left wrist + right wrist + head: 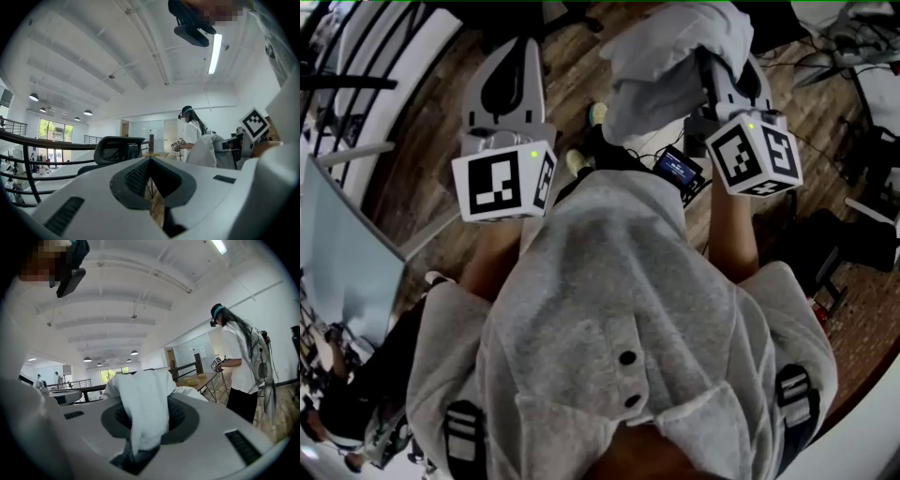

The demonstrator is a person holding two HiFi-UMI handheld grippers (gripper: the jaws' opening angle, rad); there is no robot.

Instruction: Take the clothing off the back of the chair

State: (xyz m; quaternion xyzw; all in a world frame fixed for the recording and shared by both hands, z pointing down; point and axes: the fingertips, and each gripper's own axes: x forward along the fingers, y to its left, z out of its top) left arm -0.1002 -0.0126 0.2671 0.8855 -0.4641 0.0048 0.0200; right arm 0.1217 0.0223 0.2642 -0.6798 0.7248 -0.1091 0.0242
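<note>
In the head view the right hand-held gripper [719,67] holds the pale clothing [661,56] bunched clear of the floor [572,84], in the left gripper view the left hand-held gripper [150,161] is closed, empty and spare, and in the right gripper view the jaws pinch a fold, apparently to secure it.

Both arms reach forward, side by side and well apart. The left forearm [492,258] is bare and carries the left gripper [506,54], which points ahead and about level, its marker cube [504,183] nearest the body. In the left gripper view its jaws meet at the tips with nothing between them. The right forearm [733,230] holds the right gripper [729,82] at much the same height, cube [755,155] toward the body. Its jaws are clamped on white cloth [140,404], which bunches over the tips and hides them from above.
</note>
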